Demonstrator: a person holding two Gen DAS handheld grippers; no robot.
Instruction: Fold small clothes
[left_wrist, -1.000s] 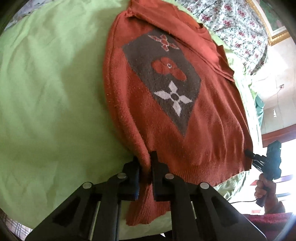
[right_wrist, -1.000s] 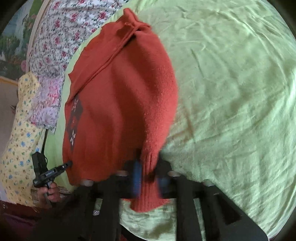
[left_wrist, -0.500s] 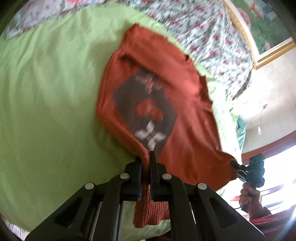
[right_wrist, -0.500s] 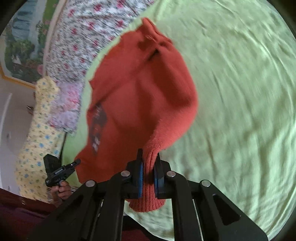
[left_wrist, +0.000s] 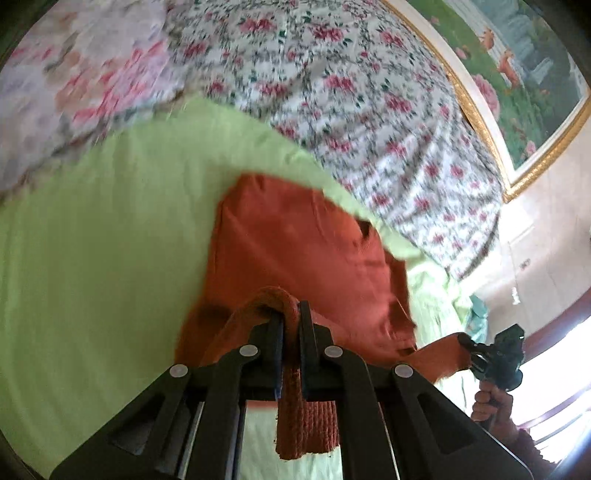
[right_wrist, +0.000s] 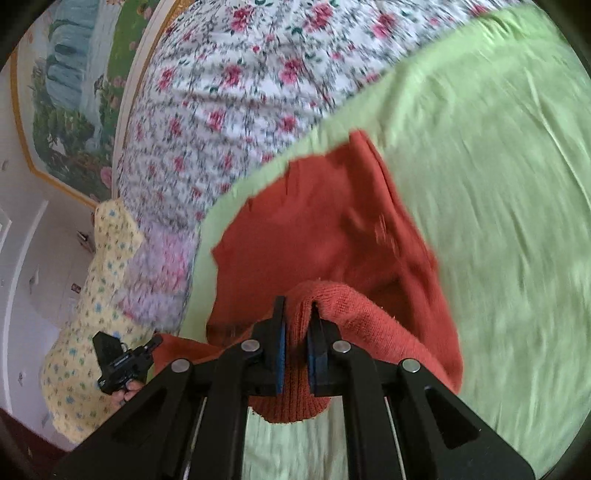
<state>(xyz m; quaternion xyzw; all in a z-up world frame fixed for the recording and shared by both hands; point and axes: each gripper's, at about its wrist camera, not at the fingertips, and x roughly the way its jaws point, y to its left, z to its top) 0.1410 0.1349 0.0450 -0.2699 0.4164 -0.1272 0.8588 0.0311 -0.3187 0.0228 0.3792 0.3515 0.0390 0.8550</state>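
A small rust-orange knitted sweater (left_wrist: 295, 243) lies on a light green bedsheet (left_wrist: 92, 258); it also shows in the right wrist view (right_wrist: 325, 229). My left gripper (left_wrist: 291, 317) is shut on one bottom hem corner, with ribbed hem hanging below the jaws. My right gripper (right_wrist: 297, 317) is shut on the other hem corner. Both hold the hem lifted over the sweater's body. The patterned front is hidden. The right gripper shows in the left wrist view (left_wrist: 469, 350), and the left gripper in the right wrist view (right_wrist: 153, 341).
Flowered pillows (left_wrist: 369, 92) lie beyond the sweater at the head of the bed; they also show in the right wrist view (right_wrist: 229, 103). A yellow flowered cloth (right_wrist: 88, 295) lies at the left. A framed picture (left_wrist: 517, 74) hangs on the wall.
Both grippers have carried the hem up and forward toward the collar. The sweater's lower half now folds over and the grey flower panel is no longer visible.
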